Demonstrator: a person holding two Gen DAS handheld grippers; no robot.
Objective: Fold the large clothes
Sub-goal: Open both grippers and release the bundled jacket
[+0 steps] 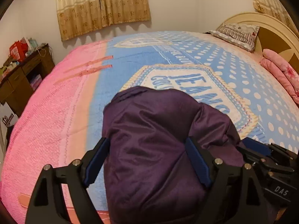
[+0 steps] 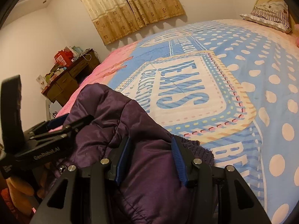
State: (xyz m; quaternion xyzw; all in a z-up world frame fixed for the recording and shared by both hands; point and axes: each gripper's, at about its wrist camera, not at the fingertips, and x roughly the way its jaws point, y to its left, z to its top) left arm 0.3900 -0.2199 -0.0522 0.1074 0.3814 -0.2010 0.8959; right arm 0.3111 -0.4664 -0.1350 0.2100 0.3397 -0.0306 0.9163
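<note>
A dark purple padded jacket (image 1: 158,140) lies bunched on the near edge of the bed. My left gripper (image 1: 147,145) has its jaws wide apart with a thick fold of the jacket between the blue pads (image 1: 196,160); the pads do not look pressed in. In the right wrist view the jacket (image 2: 149,168) fills the gap of my right gripper (image 2: 151,145), whose blue pads (image 2: 178,156) press on a bulky fold. The left gripper (image 2: 56,128) shows at the left of that view, the right gripper (image 1: 261,153) at the right of the left wrist view.
The bed has a pink and blue blanket (image 1: 205,59) with white dots. A pillow (image 1: 237,33) and a folded pink quilt (image 1: 280,71) lie by the headboard. A brown desk (image 1: 22,74) with clutter stands by the far wall under curtains (image 1: 102,5).
</note>
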